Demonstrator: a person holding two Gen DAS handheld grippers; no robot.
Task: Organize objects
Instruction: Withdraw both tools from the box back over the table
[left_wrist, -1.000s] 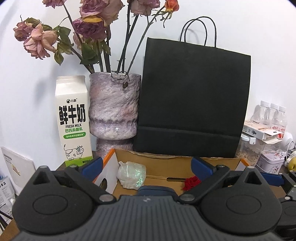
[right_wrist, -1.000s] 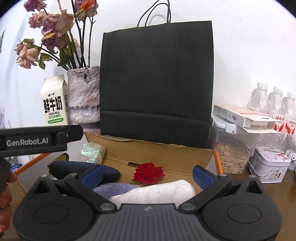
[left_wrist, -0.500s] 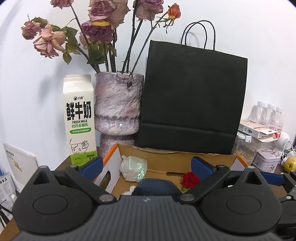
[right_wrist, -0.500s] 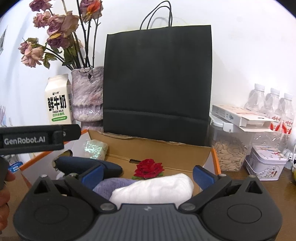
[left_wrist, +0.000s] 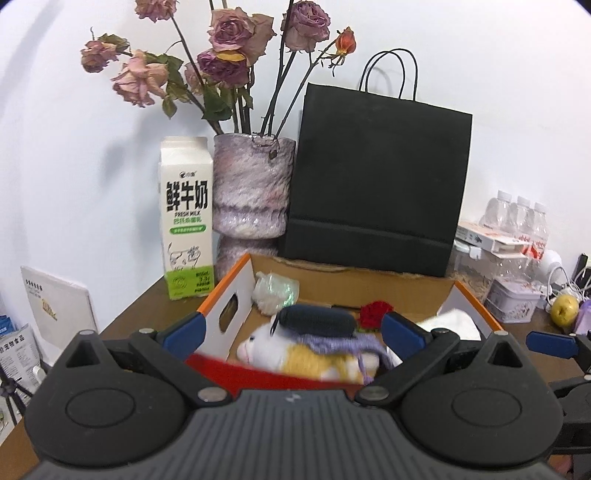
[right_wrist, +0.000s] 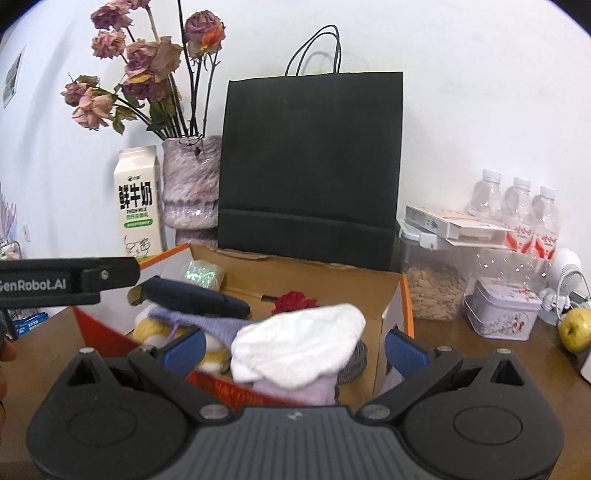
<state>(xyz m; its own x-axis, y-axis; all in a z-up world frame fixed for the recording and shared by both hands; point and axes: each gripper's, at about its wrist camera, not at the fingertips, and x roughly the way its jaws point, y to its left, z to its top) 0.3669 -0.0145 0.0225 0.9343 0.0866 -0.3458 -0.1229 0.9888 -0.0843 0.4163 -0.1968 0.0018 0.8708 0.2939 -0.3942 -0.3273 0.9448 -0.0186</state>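
Brimming with soft toys, cardboard box (right_wrist: 384, 295) looks slightly blurred; both tools (left_wrist: 291, 332) (right_wrist: 293, 349) gape wide, empty.

Home tabletop, vase of dried roses (left_wrist: 255, 195), milk carton (left_wrist: 185, 218), water bottles (right_wrist: 517, 206), white wall

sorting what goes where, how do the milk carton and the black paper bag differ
The milk carton is white with green and black print; the black paper bag is plain black. The carton is narrow with a gabled top, while the bag is much wider and taller, with thin loop handles. The carton stands left of the vase, the bag right of it. Both stand upright behind the cardboard box.
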